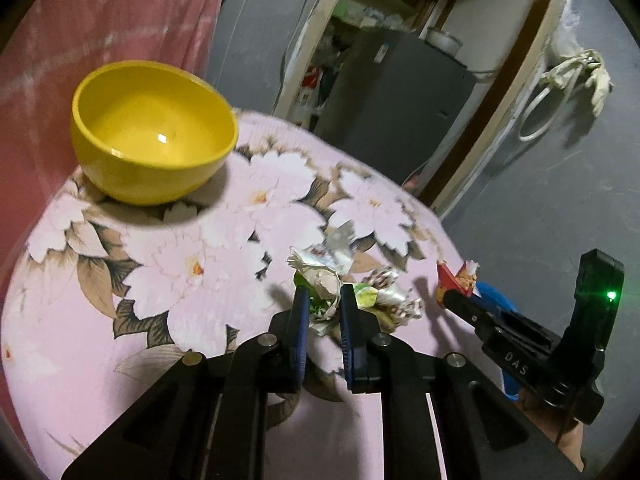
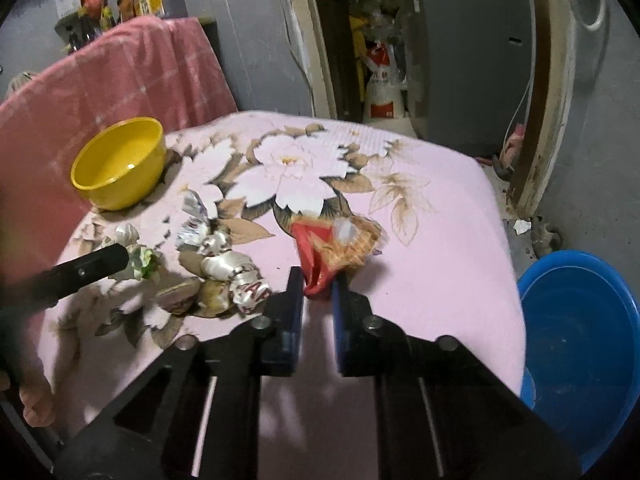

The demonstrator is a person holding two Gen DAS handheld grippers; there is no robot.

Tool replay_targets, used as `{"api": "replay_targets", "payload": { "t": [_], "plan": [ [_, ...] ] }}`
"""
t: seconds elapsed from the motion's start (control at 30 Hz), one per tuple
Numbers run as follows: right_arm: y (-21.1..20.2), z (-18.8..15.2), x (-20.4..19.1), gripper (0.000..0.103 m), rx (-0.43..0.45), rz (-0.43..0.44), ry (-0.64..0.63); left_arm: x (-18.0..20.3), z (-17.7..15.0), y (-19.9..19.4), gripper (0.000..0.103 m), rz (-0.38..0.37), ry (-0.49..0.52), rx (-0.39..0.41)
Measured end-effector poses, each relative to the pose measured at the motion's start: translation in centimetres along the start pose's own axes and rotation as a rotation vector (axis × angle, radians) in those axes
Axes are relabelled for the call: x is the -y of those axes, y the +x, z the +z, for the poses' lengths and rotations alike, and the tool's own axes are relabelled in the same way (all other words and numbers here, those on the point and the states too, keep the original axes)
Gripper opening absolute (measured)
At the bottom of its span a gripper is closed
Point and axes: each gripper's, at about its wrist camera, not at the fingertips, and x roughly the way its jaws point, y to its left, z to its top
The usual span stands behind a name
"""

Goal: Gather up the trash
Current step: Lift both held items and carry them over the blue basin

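A: So, both loaded?
B: Left claw (image 1: 325, 300) pinches the crumpled green-white wrapper (image 1: 320, 280); right claw (image 2: 318, 280) pinches the red snack bag (image 2: 316, 256) by its end.
A: Light, crinkly, slippery; grip bunched folds.

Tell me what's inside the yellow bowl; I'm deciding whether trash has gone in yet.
The yellow bowl looks empty: bare yellow bottom with one glint of light. Its near wall hides a strip of the inside, so something small there can't be ruled out.

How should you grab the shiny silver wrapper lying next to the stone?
Pinch the silver wrapper across its narrow twisted middle, coming down from above. It lies flat and long on the floral cloth, so its ends flare while the waist should fit between the fingers. The stone crowds its left side.
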Motion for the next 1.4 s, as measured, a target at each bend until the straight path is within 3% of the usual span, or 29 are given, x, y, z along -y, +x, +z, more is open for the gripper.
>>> {"api": "replay_targets", "payload": {
  "t": [0.2,0.6,0.77,1.07,1.4],
  "plan": [
    [-3.0,0.0,-0.3,0.039,0.078,0.0,-0.028,2.2,0.0,-1.8,0.012,-0.017,0.035,0.064],
    [-14.3,0.1,-1.6,0.039,0.432,-0.069,-0.155,8.9,0.8,-5.3,0.012,-0.097,0.128,0.264],
    [-18.3,-0.2,-0.4,0.039,0.527,-0.119,-0.156,12.8,0.8,-6.7,0.012,-0.147,0.19,0.352],
    [-23.5,-1.4,3.3,0.04,0.597,-0.224,-0.112,19.1,0.6,-7.3,0.012,-0.248,0.275,0.408],
    [-25.4,-3.0,8.7,0.04,0.576,-0.311,-0.052,25.3,-0.6,-4.0,0.012,-0.321,0.337,0.355]
  ]
}}
